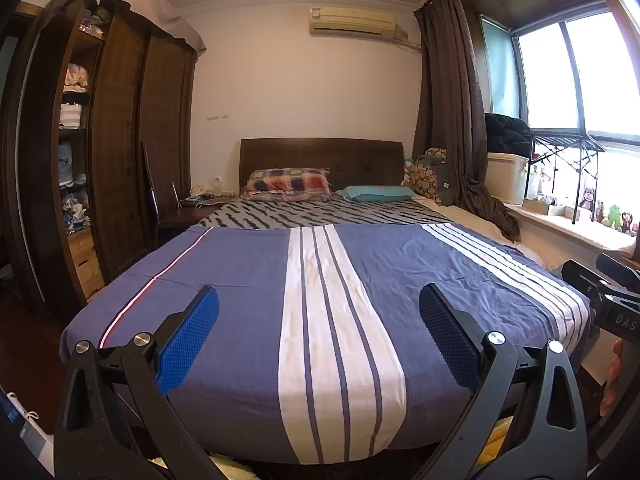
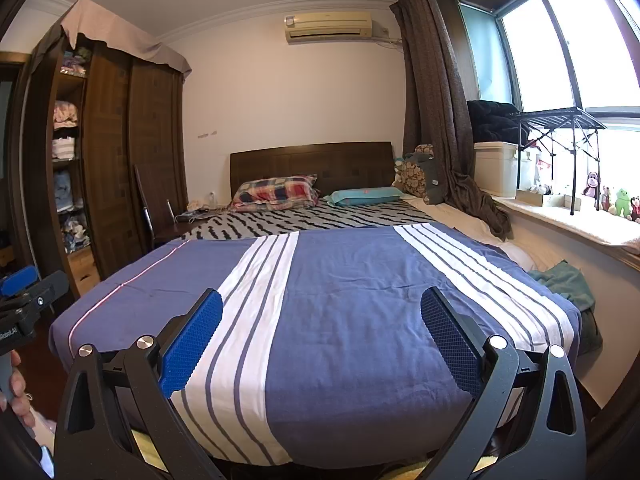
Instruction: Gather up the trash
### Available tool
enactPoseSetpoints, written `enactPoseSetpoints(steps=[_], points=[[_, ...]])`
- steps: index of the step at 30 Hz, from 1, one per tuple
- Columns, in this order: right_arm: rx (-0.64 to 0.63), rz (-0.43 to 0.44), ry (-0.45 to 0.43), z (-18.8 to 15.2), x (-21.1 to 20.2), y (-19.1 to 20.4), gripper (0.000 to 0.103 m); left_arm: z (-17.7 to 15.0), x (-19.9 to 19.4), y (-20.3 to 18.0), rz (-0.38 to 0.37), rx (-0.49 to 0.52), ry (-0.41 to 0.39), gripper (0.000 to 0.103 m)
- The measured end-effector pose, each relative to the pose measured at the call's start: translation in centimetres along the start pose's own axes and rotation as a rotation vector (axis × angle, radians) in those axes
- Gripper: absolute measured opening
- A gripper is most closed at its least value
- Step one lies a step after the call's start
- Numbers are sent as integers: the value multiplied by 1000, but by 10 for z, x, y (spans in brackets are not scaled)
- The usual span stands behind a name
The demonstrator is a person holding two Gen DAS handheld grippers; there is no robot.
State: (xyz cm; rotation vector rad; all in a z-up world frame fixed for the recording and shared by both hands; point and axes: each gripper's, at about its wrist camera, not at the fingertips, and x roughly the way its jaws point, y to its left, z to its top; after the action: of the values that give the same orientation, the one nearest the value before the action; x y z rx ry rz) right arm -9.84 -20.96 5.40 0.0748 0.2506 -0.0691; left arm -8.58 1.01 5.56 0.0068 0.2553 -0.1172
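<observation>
Your left tongs (image 1: 318, 306) are spread wide with nothing between the blue pads (image 1: 188, 340), hanging over the foot of the bed (image 1: 240, 280). Your right tongs (image 2: 320, 308) are just as wide and just as empty, above that same end of the bed. In the left wrist view the right tongs poke in past the bed's window-side corner; in the right wrist view the left tongs (image 2: 24, 304) show off the bed's wardrobe-side corner. On the bed lies a navy quilt with white stripes (image 1: 328, 320), smooth and bare of litter; no trash shows on it in either view. Up by the bed's headboard (image 1: 320, 156) sit a plaid pillow (image 1: 288, 188) and a teal pillow (image 1: 376, 193). A green cloth (image 2: 564, 280) lies crumpled at the bed's window-side edge. The dark wardrobe (image 1: 120, 140) stands on the other side of the bed.
</observation>
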Motion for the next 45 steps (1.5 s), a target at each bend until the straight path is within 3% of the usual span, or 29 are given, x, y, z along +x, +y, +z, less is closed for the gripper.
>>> enactPoseSetpoints(steps=[45], points=[[-4, 10, 9, -1, 1, 4, 100, -1, -3, 0, -10, 0, -5, 95]])
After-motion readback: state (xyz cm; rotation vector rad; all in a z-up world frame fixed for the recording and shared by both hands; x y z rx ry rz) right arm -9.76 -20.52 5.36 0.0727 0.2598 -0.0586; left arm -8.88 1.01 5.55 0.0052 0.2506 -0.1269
